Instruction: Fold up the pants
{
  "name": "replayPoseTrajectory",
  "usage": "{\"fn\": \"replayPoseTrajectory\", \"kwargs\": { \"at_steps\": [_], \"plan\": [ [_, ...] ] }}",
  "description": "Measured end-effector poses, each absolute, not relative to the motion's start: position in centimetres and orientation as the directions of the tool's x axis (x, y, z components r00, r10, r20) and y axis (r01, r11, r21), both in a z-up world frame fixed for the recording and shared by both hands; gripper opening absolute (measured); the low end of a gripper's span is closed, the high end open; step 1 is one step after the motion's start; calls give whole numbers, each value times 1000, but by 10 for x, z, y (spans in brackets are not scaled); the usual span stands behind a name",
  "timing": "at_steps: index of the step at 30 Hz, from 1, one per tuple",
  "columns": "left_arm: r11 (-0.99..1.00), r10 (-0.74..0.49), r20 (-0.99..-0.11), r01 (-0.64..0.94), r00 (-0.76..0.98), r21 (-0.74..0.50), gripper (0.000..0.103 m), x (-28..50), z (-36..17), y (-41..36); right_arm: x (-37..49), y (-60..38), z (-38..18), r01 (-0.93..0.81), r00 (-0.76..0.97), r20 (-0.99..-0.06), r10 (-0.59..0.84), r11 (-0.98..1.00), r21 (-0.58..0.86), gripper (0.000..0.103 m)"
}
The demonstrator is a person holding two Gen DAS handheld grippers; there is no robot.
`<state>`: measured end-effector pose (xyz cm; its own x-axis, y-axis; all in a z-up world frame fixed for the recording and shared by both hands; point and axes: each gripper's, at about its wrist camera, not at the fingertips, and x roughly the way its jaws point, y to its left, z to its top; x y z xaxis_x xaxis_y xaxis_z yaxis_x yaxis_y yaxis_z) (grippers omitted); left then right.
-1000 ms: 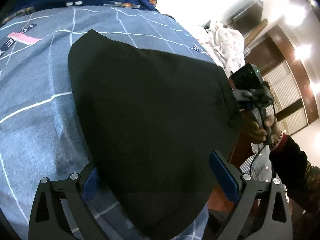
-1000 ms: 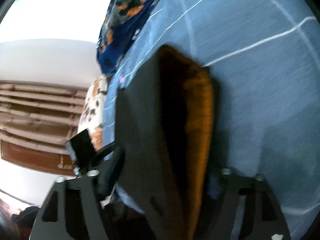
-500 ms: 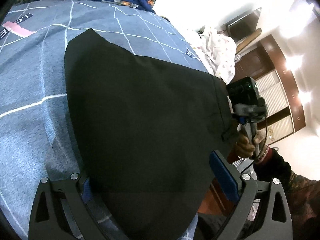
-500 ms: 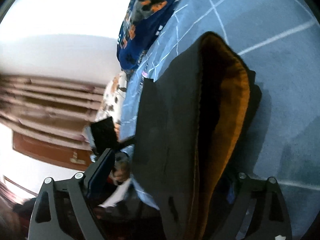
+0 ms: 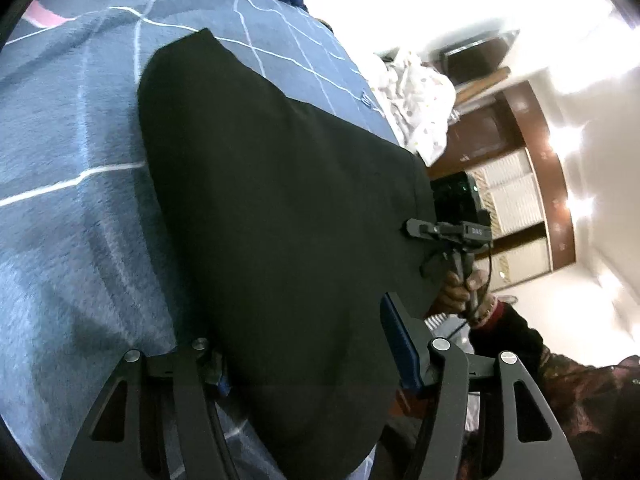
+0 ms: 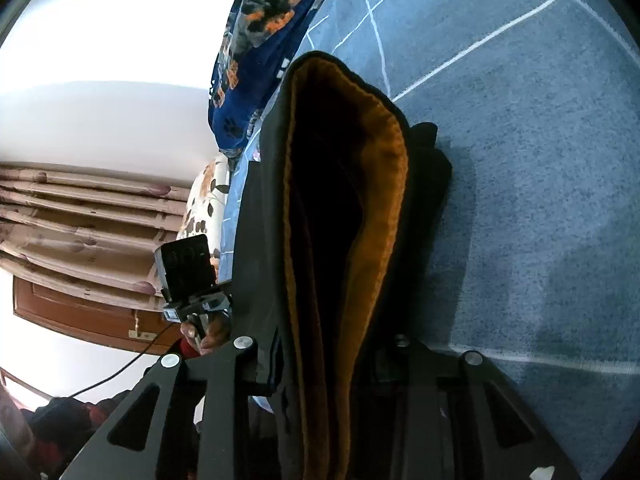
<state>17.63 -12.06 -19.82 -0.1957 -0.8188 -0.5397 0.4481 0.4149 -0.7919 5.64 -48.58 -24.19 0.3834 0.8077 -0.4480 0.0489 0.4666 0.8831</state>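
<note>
The black pants (image 5: 280, 208) lie folded on a blue bed cover. The right wrist view looks into their open end, which shows an orange-brown lining (image 6: 376, 208). My left gripper (image 5: 308, 356) straddles the near edge of the pants with its jaws wide apart; one blue-padded finger (image 5: 400, 352) shows on the right, and the left one is partly under the cloth. My right gripper (image 6: 328, 360) has the pants edge between its fingers; its tips are hidden by the cloth. It also shows in the left wrist view (image 5: 416, 228) at the pants' right edge.
The blue bed cover (image 5: 72, 220) with white grid lines spreads around the pants. A dark blue patterned blanket (image 6: 264, 40) lies at the far end. White floral bedding (image 5: 420, 100) sits at the bed's edge. Wooden cabinets (image 5: 532, 152) and curtains (image 6: 80, 216) stand beyond.
Both views shifted as the grippers moved along the pants edge. The right gripper now sits lower on the pants' right edge in the left view, and the open end looks wider.
</note>
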Motion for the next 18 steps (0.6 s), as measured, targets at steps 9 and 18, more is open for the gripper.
{"fn": "replayPoseTrajectory", "kwargs": {
  "at_steps": [9,18],
  "plan": [
    [517,-795,-602,438,-73,-735,25,174,-202,-148,56,-477,-238,47,412,-475,778,502,864,33],
    [603,-739,-671,510,66,-614,15,148,-169,-154,54,-465,-215,31,455,-485,747,530,847,23]
  ]
}}
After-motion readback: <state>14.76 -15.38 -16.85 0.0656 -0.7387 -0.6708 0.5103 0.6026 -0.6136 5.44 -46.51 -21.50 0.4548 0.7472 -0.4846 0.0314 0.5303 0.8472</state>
